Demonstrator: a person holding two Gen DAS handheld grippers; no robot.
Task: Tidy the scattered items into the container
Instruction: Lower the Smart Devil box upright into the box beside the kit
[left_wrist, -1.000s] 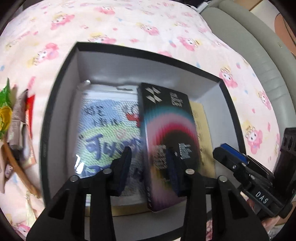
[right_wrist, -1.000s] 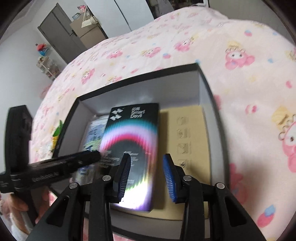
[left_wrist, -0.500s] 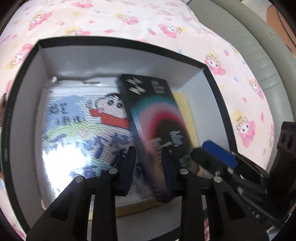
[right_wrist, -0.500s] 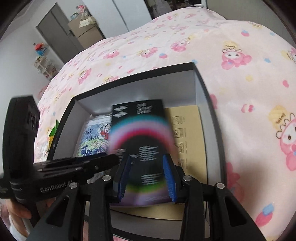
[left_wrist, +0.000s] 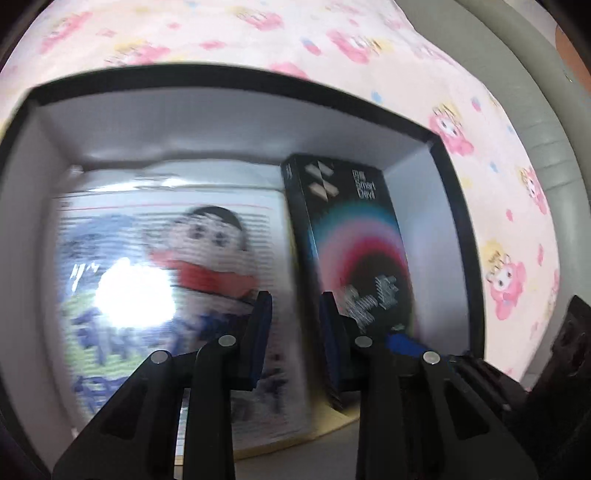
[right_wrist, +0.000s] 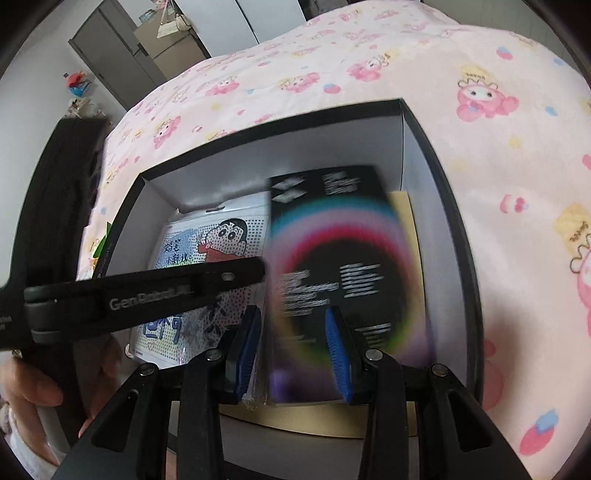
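Observation:
The black container, white inside, sits on a pink bedspread. In it lie a cartoon-printed packet on the left and a black box with a rainbow ring on the right, over tan cardboard. My left gripper reaches down into the container at the black box's left edge. Its jaws are closing with a narrow gap, and no pad presses on anything. My right gripper hovers open over the box's near end, which is wider than the gap between the jaws.
The pink bedspread surrounds the container. A grey padded edge runs along the right in the left wrist view. Green snack packets lie outside the container's left wall. A hand holds the left gripper.
The black box has slid to the right inside the container, uncovering the cartoon packet. My left gripper moved in lower and its jaws narrowed. The right gripper stayed put.

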